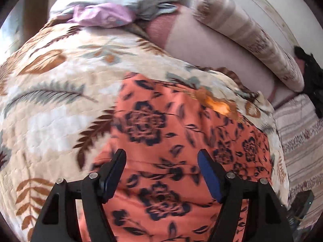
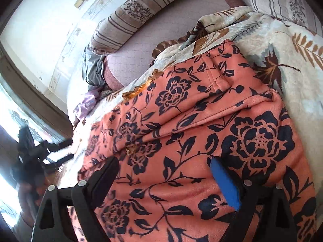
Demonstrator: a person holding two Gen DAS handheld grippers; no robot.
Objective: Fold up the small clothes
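Garment (image 1: 171, 141) flat on blanket (image 1: 60, 80) | left gripper (image 1: 161, 157) parted above | blanket bare leftward

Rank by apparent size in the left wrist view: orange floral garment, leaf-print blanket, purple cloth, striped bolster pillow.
1. leaf-print blanket
2. orange floral garment, partly inflated by nearness to the camera
3. striped bolster pillow
4. purple cloth, far off and partly buried, so true size is unsure

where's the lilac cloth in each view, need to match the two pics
Left wrist: lilac cloth at top, left of centre, beyond the leaf-print blanket.
Right wrist: lilac cloth at left, mid-height, past the blanket's edge.
Shared landmark: the orange flowered garment on the blanket.
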